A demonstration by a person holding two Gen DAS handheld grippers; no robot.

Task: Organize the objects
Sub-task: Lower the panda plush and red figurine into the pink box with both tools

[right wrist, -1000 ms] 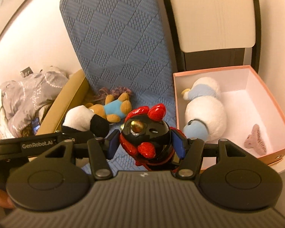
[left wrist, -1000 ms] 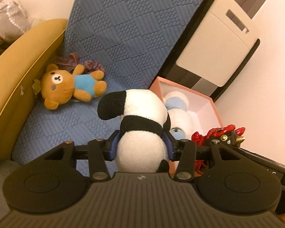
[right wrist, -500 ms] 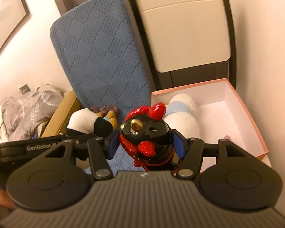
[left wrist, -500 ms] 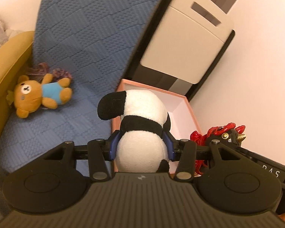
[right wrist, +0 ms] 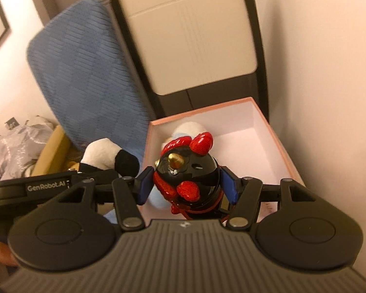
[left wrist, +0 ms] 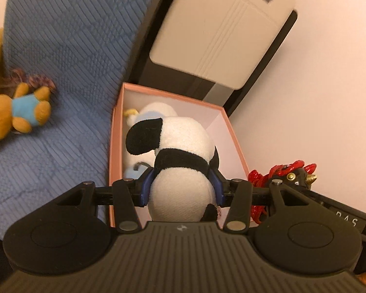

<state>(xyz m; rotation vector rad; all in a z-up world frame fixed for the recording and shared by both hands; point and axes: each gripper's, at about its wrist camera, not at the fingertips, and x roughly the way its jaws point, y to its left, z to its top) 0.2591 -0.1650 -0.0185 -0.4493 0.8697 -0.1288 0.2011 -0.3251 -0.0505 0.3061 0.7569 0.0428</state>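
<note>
Two items in hand: one toy per gripper, both held above the pink box (left wrist: 116,146).
Panda plush (left wrist: 180,161): soft and probably light; gives under pressure, so the pads sink into its waist. Best gripped at the narrow middle, as now.
Left gripper (left wrist: 181,185): closed on the panda plush, blue pads pressed in on both sides; pointed forward and down over the near end of the box.
Red-and-black figure (right wrist: 186,175): glossy and hard-looking, likely slippery and easy to chip. Best held across its round body, clear of the red crest.
Right gripper (right wrist: 186,186): jaws narrowed around the figure, pads against its sides; held over the near edge of the box, just right of the left gripper.
Box contents: white plush in pale blue (left wrist: 156,111) lies along the left wall; the right half looks free.
Bear plush (left wrist: 14,114): lies on the blue quilted cushion (left wrist: 68,48), far left, well apart from the box.
</note>
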